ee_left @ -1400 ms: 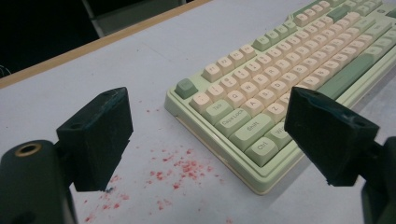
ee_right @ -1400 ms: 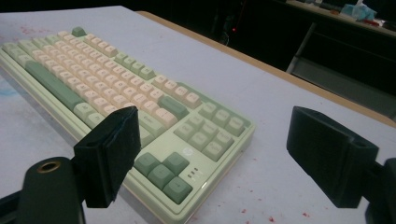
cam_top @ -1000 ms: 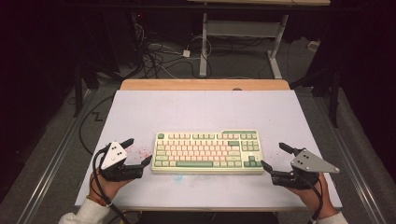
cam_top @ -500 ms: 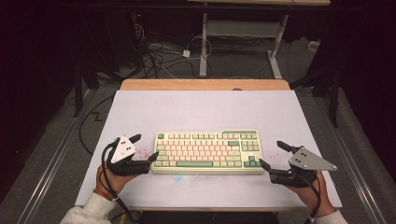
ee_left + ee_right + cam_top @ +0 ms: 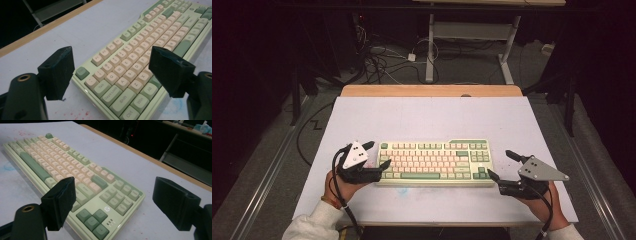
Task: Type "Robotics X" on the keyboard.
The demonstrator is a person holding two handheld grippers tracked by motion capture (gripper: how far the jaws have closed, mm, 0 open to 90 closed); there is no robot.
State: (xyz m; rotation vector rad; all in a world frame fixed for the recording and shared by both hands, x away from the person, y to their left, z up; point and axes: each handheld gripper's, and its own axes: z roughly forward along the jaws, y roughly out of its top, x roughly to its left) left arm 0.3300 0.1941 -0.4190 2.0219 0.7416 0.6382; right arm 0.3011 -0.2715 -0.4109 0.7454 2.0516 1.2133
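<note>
High view: pale green & cream mechanical keyboard [image 5: 436, 162] lies flat near front edge of white-topped table [image 5: 427, 115], long side toward the person. Left tool [image 5: 378, 155] sits at keyboard's left end, jaws apart, having just closed a little, lower jaw at the corner. Right tool [image 5: 501, 165] just off the right end, jaws wide, nothing held.

Left gripper view: left tool [image 5: 110, 72] jaws straddle the keyboard's [image 5: 140, 60] left-end corner; no pad contact seen.

Right gripper view: right tool [image 5: 113, 202] agape, keyboard's [image 5: 75, 175] arrow-key corner betw. jaws, untouched
</note>
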